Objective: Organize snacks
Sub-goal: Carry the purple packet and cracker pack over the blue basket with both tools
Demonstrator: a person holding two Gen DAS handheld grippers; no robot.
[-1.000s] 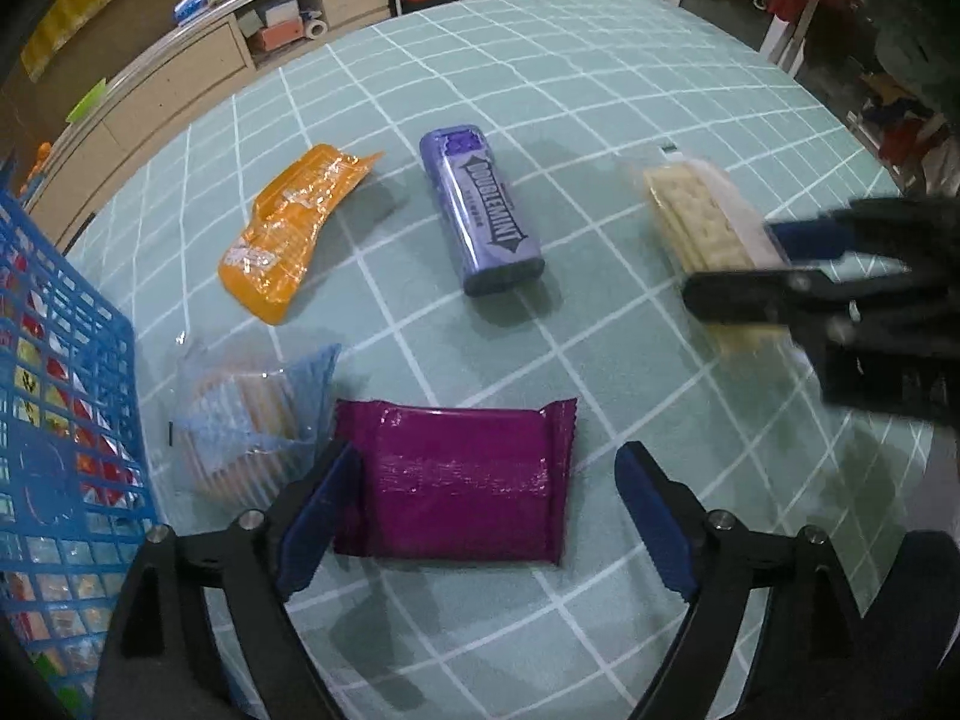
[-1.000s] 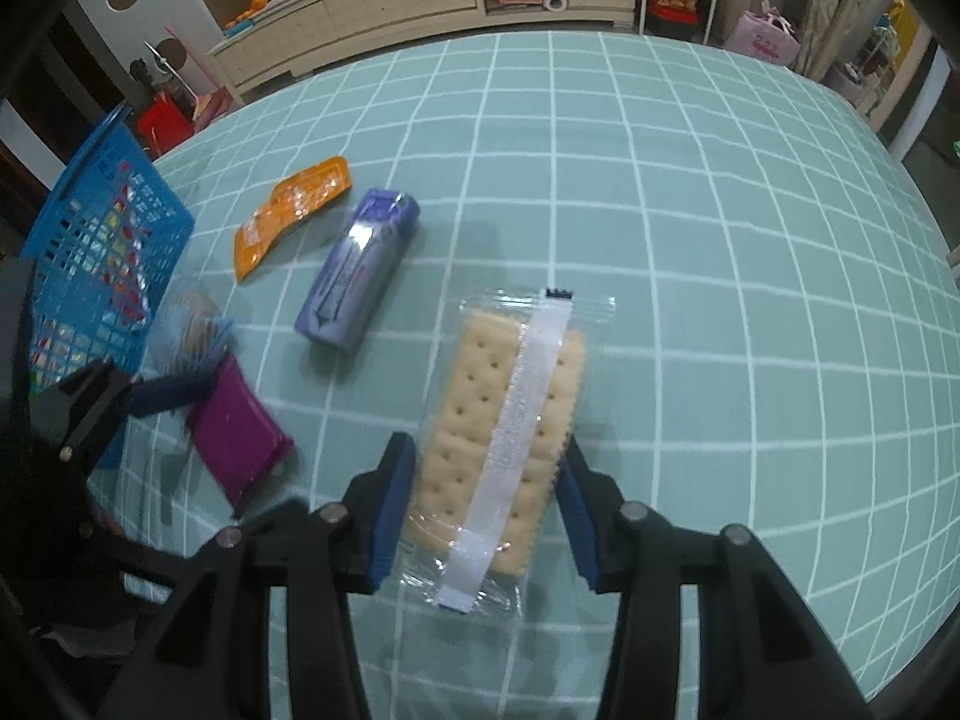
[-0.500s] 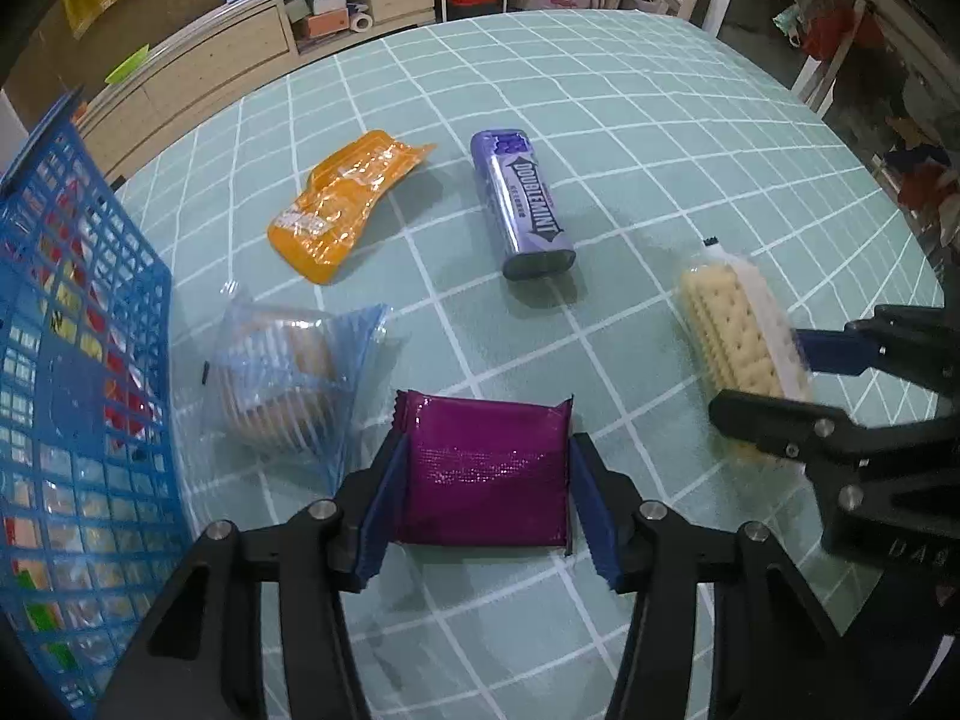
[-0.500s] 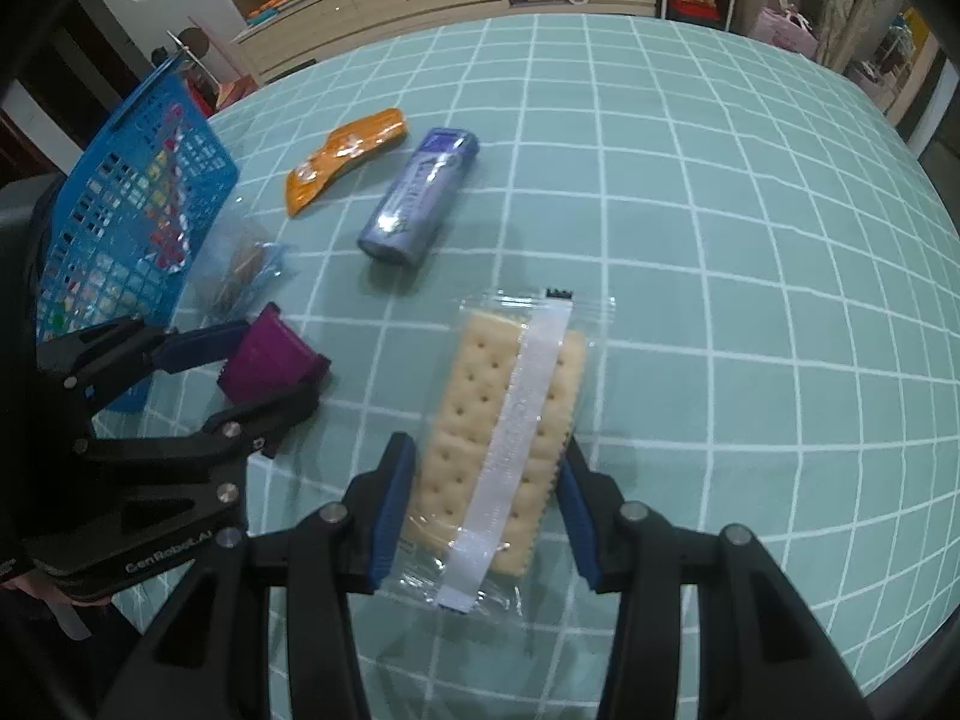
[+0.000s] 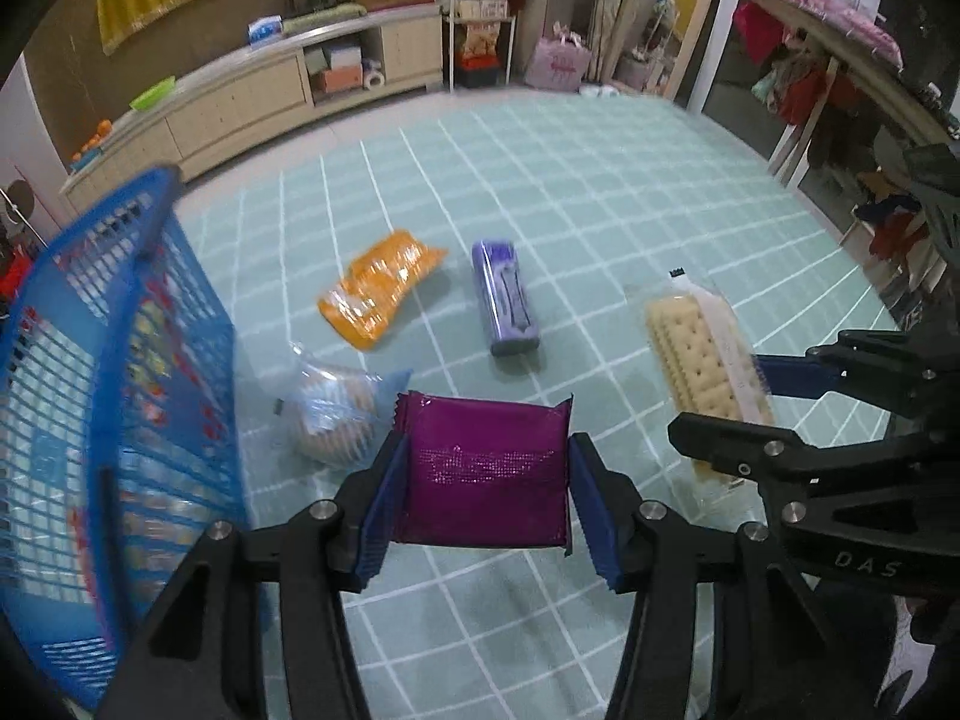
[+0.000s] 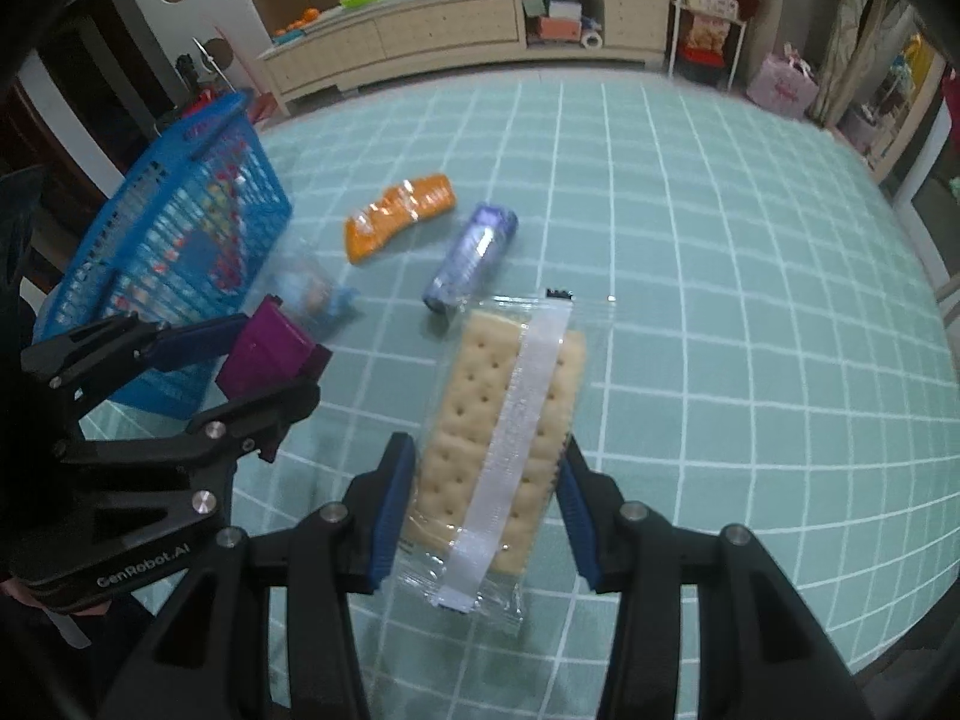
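My left gripper (image 5: 483, 489) is shut on a purple snack packet (image 5: 486, 471) and holds it above the table. The packet also shows in the right wrist view (image 6: 264, 354). My right gripper (image 6: 486, 504) is shut on a clear-wrapped cracker pack (image 6: 501, 450), lifted off the table; it also shows in the left wrist view (image 5: 699, 354). A blue plastic basket (image 5: 102, 396) stands at the left, close to the purple packet. It also shows in the right wrist view (image 6: 162, 252).
On the teal checked tablecloth (image 5: 600, 210) lie an orange packet (image 5: 378, 291), a purple gum tube (image 5: 507, 306) and a clear bag of biscuits (image 5: 336, 417) beside the basket. A low cabinet (image 5: 252, 96) stands beyond the table.
Both grippers have risen with their snacks off the table. The left gripper closed on the purple packet a second ago and has lifted it beside the basket.
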